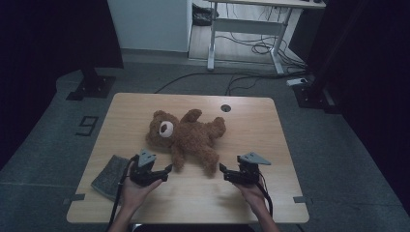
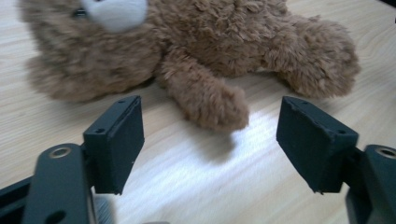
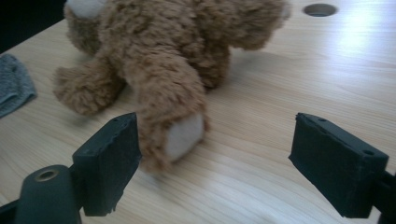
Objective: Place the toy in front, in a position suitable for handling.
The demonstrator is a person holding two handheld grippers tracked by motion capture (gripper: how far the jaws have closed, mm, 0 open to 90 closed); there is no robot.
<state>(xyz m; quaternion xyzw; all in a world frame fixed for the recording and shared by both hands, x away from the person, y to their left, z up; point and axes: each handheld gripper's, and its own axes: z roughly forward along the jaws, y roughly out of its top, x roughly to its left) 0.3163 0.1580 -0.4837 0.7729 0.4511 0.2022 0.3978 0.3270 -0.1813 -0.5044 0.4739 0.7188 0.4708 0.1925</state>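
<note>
A brown teddy bear [image 1: 186,135] lies on its back in the middle of the wooden table [image 1: 270,145], head to the left. My left gripper [image 1: 168,169] is just in front of the bear's lower arm, jaws wide open. In the left gripper view the furry paw [image 2: 217,105] lies a little beyond the open left gripper [image 2: 210,135], apart from both pads. My right gripper [image 1: 222,169] is open near the bear's leg. In the right gripper view the pale-soled foot [image 3: 184,135] sits inside the open right gripper [image 3: 217,133], close by the left pad [image 3: 109,163], with the right pad well clear.
A folded grey cloth [image 1: 110,175] lies at the table's front left corner, also seen at the left as the grey cloth [image 3: 14,88]. A round cable hole [image 1: 226,108] sits near the far edge. A white desk frame [image 1: 246,29] and cables stand beyond.
</note>
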